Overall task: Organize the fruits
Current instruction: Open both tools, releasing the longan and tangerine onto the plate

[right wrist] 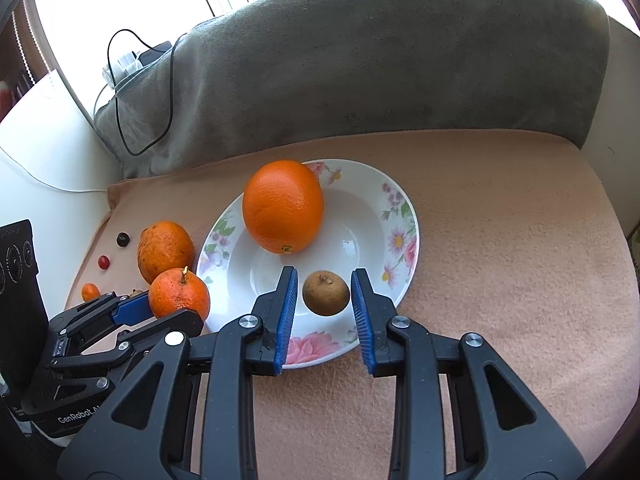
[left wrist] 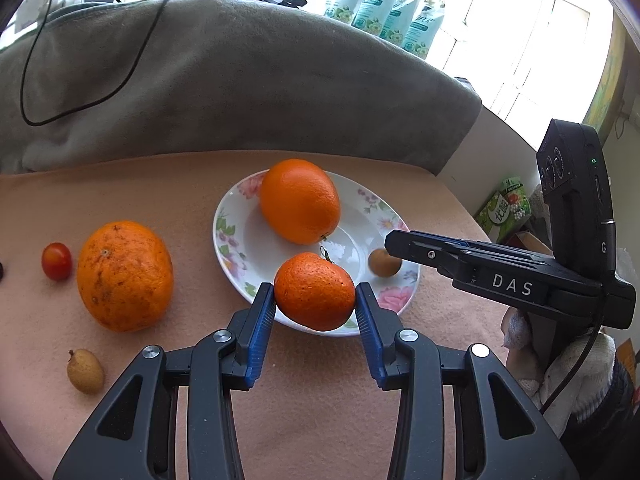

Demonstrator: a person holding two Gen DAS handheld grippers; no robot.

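Left wrist view shows the left gripper (left wrist: pixel 315 298) pinching a small orange (left wrist: pixel 315 291) over the flowery plate (left wrist: pixel 228 240) at 6 o'clock. The right gripper (right wrist: pixel 324 294) squeezes a little brown fruit (right wrist: pixel 325 293) over the rim too. A big orange (right wrist: pixel 283 207) sits at 12 o'clock. I think both fruits go down next: lower, then let go gently.

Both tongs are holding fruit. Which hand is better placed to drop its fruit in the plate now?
Right. The right tongs hold the brown fruit inside the plate rim; the left tongs hold the small orange over the near rim.
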